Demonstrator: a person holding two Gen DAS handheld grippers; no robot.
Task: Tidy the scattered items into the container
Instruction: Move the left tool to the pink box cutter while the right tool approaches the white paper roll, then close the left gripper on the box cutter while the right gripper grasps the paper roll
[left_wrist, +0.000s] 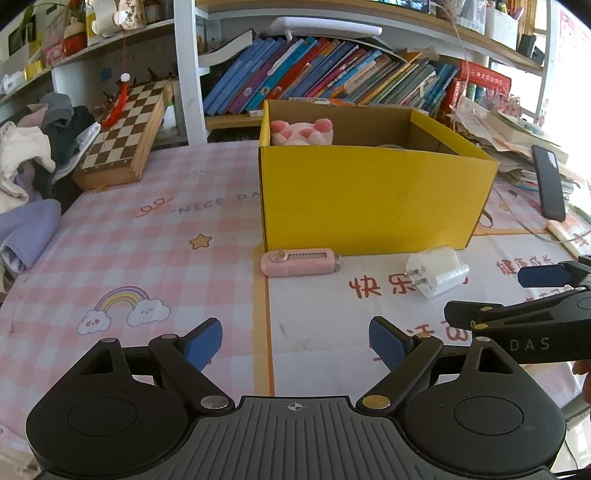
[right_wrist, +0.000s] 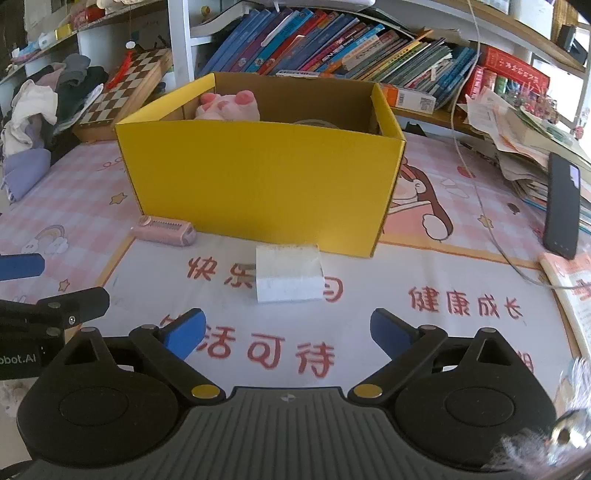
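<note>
Charger (right_wrist: 290, 274) lies just before yellow box (right_wrist: 258, 184), untouched.

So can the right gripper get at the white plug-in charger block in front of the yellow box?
Probably yes: the right gripper is open, the white charger block lies straight ahead, and only bare printed tablecloth lies between them.

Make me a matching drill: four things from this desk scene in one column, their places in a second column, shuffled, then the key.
1. pink plush toy
2. white plug charger
3. pink box cutter
4. wooden chessboard

A. on the mat ahead of the right gripper
B. inside the yellow cardboard box
C. propped by the clothes pile
D. at the box's front left corner

Pairs: 1-B, 2-A, 3-D, 4-C
</note>
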